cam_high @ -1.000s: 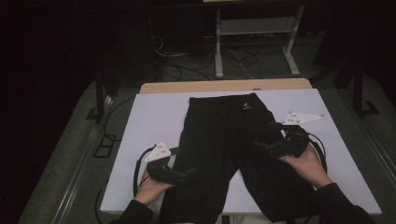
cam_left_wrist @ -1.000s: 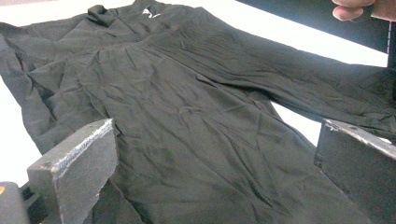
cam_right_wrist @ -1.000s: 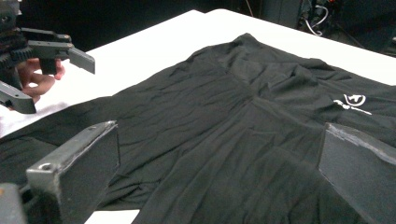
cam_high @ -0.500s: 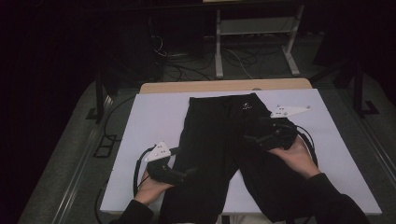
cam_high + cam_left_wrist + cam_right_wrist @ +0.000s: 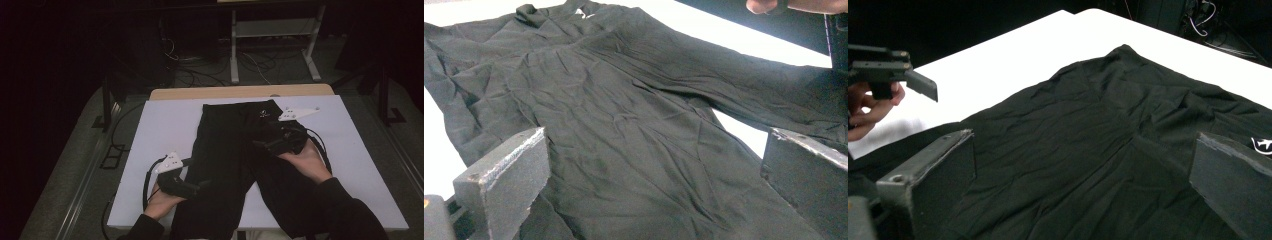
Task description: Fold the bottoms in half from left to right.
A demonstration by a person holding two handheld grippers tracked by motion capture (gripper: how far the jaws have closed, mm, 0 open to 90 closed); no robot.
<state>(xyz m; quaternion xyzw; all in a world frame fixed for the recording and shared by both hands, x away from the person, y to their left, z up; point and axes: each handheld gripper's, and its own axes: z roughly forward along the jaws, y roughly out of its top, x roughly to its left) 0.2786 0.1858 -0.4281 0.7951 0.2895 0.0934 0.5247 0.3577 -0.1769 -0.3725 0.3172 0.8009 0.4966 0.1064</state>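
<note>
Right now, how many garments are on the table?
1: black trousers spread flat mid-table, waistband at the far edge, legs toward the person. Nothing else seems tucked beneath, though I can't rule it out.

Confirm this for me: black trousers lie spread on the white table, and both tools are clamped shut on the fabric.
Not quite. The black trousers do lie spread on the white table, but both tools are open: the left tool and right tool each show jaws standing wide apart over the fabric in their own gripper views.
</note>
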